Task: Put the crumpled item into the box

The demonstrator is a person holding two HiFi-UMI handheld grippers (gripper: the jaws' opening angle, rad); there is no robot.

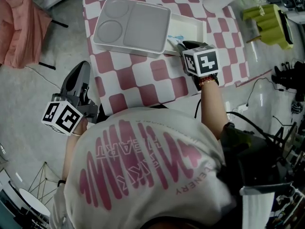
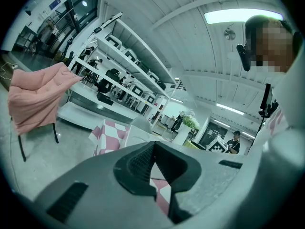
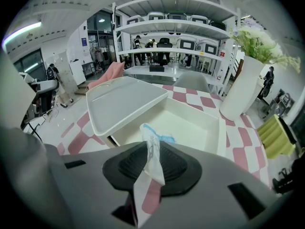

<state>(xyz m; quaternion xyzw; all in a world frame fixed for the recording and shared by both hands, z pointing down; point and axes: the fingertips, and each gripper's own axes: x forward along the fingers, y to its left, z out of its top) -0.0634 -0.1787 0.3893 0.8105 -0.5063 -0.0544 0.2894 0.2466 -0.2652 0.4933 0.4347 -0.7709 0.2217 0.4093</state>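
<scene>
While the right tool [image 3: 150, 147] pinches the crumpled item [image 3: 153, 168] at the near edge of the open box [image 3: 222, 135], the box looks empty, so the drop remains. The left tool [image 2: 153, 149], closed on nothing, hangs well away from the box.

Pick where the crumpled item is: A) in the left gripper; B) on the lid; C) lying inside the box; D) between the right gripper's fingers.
D: the crumpled item stands pinched between the right gripper's fingers in that gripper's view, not lying in the box.
</scene>
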